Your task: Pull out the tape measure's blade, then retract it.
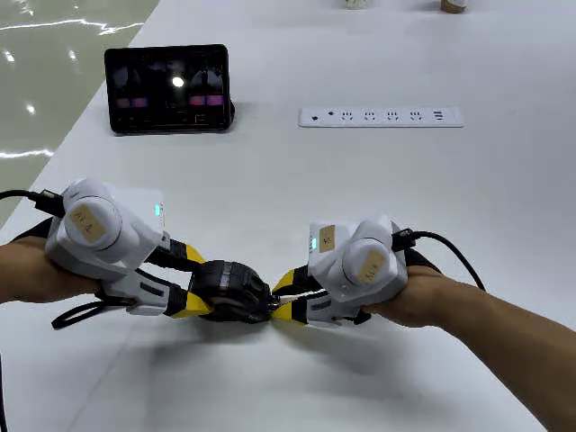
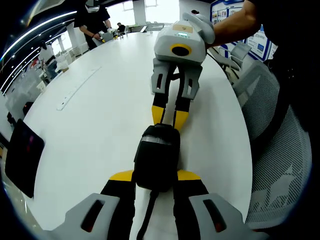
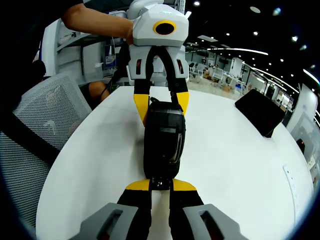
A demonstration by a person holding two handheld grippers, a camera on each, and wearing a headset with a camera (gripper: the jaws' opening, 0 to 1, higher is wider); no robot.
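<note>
Black tape measure [image 1: 229, 290], on white table [image 1: 360, 198]: case clamped across by left gripper [image 1: 193, 286]; right gripper [image 1: 283, 297] pinched narrow on its opposite end. Tablet [image 1: 168, 88] and power strip [image 1: 380, 116] beyond.

My left gripper [image 1: 196, 282] clamps the tape measure [image 1: 232, 286] while my right gripper [image 1: 282, 295], facing it, pinches its front end, both forearms low.

1 tape measure [image 1: 229, 290]; 2 grippers: left hand-held gripper [image 1: 200, 282], right hand-held gripper [image 1: 281, 295]; 1 dark tablet [image 1: 168, 88]; 1 white power strip [image 1: 381, 116]; 1 tabletop [image 1: 360, 198]; 2 small items [image 1: 355, 3] [image 1: 453, 4] cut off at far edge
</note>
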